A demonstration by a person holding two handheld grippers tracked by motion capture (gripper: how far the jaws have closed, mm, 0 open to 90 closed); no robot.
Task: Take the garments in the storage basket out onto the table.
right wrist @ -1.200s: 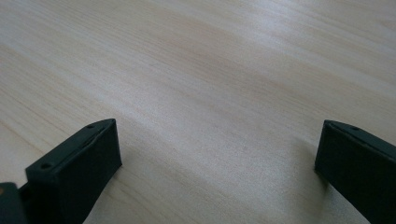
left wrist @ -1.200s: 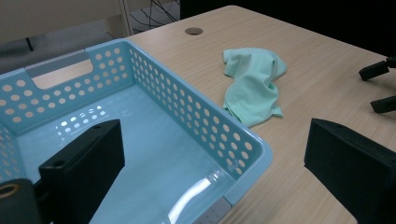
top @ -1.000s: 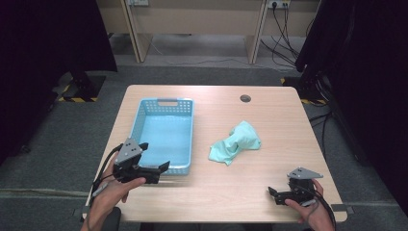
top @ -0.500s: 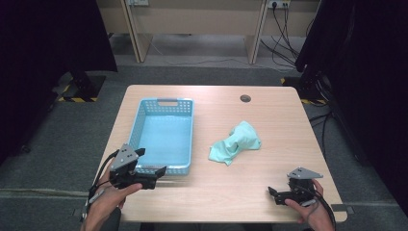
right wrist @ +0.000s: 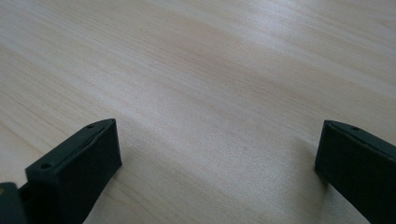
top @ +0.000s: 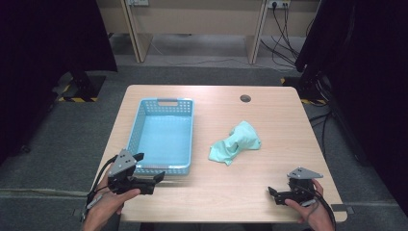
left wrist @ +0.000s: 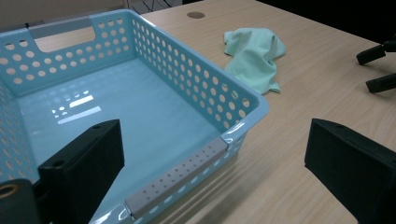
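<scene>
Black left gripper (top: 149, 180) and black right gripper (top: 273, 194), each topped by a grey 3-cornered plate and trailing a thin dark cable. 2 blocky, flat-faced jaws apiece, small screw holes along the edges. Bare hands, no sleeves visible.

Table (top: 269, 187): pale wood, fine straight grain, one dark round spot near its far edge. Basket (top: 184, 134): light blue plastic, walls dotted with rows of round holes, glossy floor with white glints, grey strips on its handles. Cloth (top: 236, 142): mint green, plain. My left hand-held gripper (top: 150, 169): black jaws, grey plate on top. My right hand-held gripper (top: 273, 195): black too, same grey plate. Floor: grey, with yellow-and-black striped patches.
</scene>
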